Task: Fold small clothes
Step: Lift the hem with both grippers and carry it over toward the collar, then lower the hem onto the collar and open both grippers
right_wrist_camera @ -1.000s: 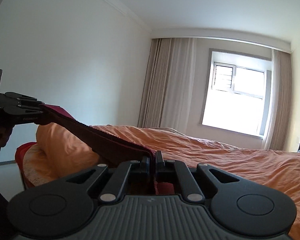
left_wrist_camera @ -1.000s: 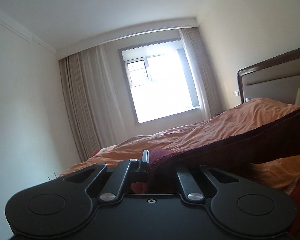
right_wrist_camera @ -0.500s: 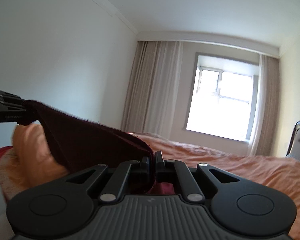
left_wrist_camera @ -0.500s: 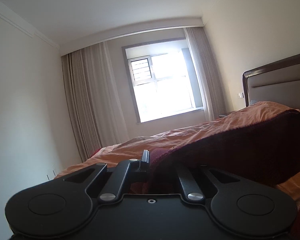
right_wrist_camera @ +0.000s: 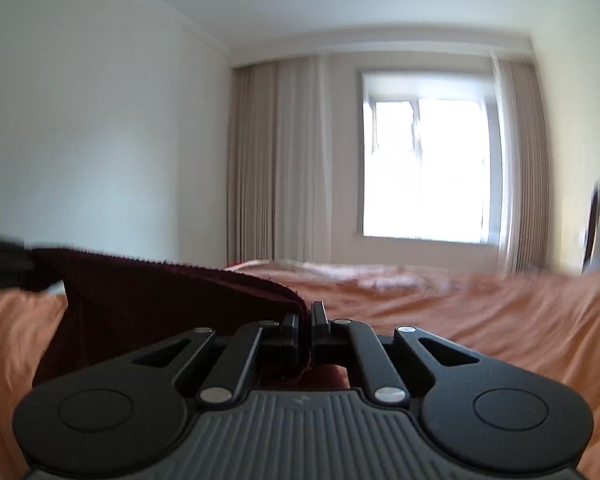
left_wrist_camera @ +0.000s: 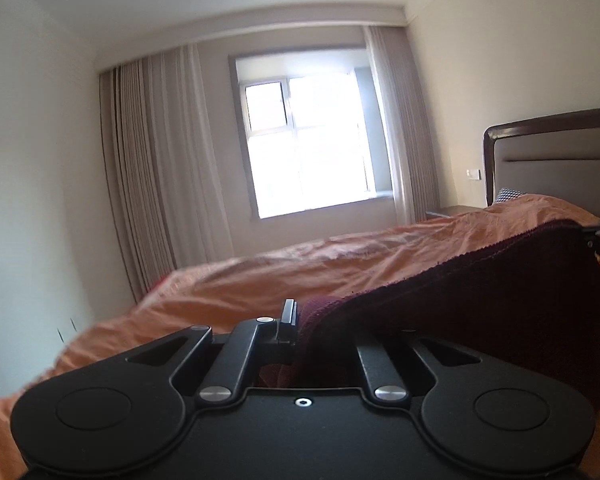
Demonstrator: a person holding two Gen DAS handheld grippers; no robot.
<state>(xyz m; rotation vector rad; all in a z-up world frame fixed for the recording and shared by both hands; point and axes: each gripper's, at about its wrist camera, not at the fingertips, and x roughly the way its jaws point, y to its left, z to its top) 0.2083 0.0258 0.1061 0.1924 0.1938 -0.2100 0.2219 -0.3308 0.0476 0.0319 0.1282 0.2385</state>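
Orange bedding (left_wrist_camera: 300, 268) fills the bedroom below a bright window (left_wrist_camera: 308, 148). Both tools — left gripper (left_wrist_camera: 300, 322) and right gripper (right_wrist_camera: 306, 322) — stay clamped on one dark red knitted garment (left_wrist_camera: 480, 304), now lifted off the bed and hanging as a broader panel than a second ago — likely ready to lay flat.

We see a bright window (left_wrist_camera: 312, 148) flanked by beige curtains (left_wrist_camera: 160, 168). An orange-covered bed (left_wrist_camera: 300, 272) meets a dark-framed headboard (left_wrist_camera: 556, 156).
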